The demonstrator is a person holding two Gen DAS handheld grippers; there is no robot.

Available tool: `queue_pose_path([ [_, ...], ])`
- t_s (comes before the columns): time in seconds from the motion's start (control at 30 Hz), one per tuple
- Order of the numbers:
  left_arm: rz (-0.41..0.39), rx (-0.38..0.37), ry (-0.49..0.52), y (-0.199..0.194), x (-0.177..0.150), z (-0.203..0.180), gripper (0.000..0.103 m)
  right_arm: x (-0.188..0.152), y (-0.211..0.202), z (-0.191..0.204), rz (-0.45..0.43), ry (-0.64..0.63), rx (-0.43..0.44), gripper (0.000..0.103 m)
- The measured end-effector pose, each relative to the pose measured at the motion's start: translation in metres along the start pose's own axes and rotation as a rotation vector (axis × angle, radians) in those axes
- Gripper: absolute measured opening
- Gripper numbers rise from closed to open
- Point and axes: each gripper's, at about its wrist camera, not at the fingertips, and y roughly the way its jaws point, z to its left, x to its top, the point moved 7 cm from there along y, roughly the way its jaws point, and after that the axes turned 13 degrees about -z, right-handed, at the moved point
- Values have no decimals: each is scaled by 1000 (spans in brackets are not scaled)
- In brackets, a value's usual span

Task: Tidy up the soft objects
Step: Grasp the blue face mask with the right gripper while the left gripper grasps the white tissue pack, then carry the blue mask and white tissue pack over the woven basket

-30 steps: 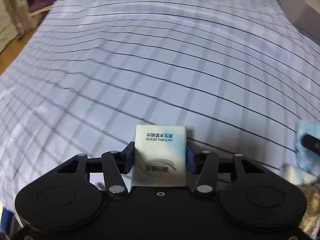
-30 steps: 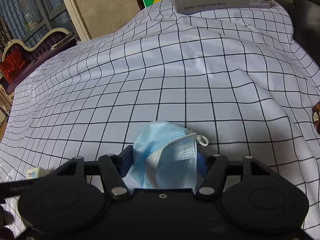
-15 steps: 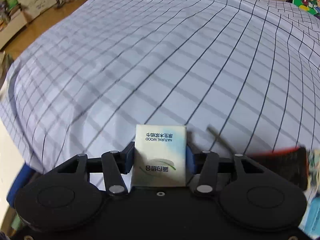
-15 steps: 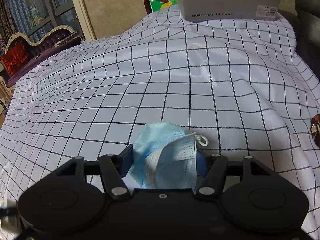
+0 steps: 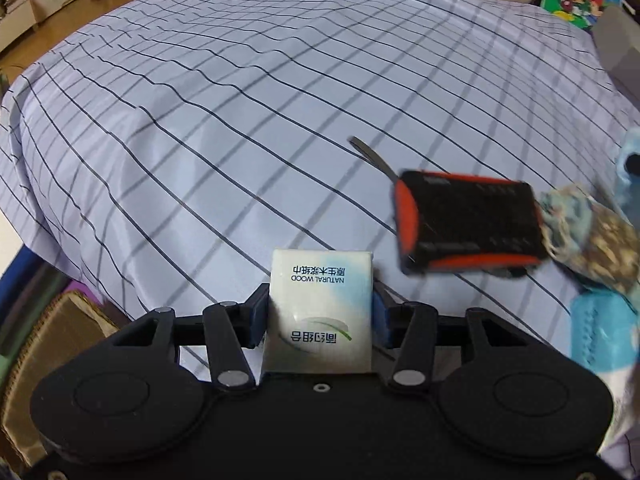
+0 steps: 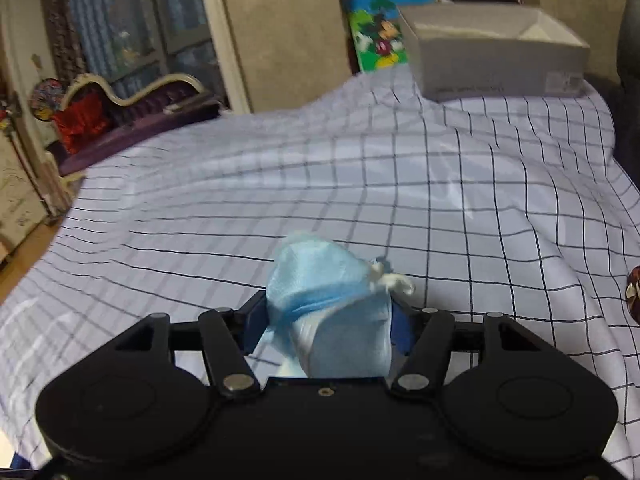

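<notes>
in our left gripper (image 5: pixel 320 312) we see a small white, glossy plastic pack of paper tissues (image 5: pixel 320 312), squarish, with a pale blue wash at one corner, a green swoosh logo and printed text reading "natural wood" upside down to the camera. its blue pads press on the pack's two sides, so the fingers stand narrowly apart and clamped on it, above the white bedsheet with a thin black grid (image 5: pixel 240 140). to the right on that sheet lie a blurred black and orange rectangular case (image 5: pixel 468 224) with a grey strap, and just beside it a crumpled patterned cloth (image 5: pixel 588 240). in our right gripper (image 6: pixel 328 320) sits a crumpled light blue disposable face mask (image 6: pixel 324 300), its pleated fabric bunched into a lump with a white ear loop knotted at the right. the jaws are closing on it, pads against the mask on both sides, held over the same sheet. far off stands a grey cardboard box (image 6: pixel 492 56).
</notes>
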Motion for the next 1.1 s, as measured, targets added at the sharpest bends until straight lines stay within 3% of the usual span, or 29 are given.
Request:
queue_pose_path([
  [0.23,-13,-60,4,-22,-20,-18,50,4,-49,-12,-15,27,12,58],
  [0.37,-24,-72,-1,-35,-31,-22,50,4,-76,-22,-20,1,-1,49],
  [0.57,-53,-71,-53,-56,-38,-7,50,-7,-101,-9,48,-5,81,49],
  [0.77,-91,20,-134,-81,-51,38,50,-38,-121,48,165,-23,262,49],
  [1.1,-71,264,-344,-105,-98,149,50,-121,-153,189,367,-190,563,49],
])
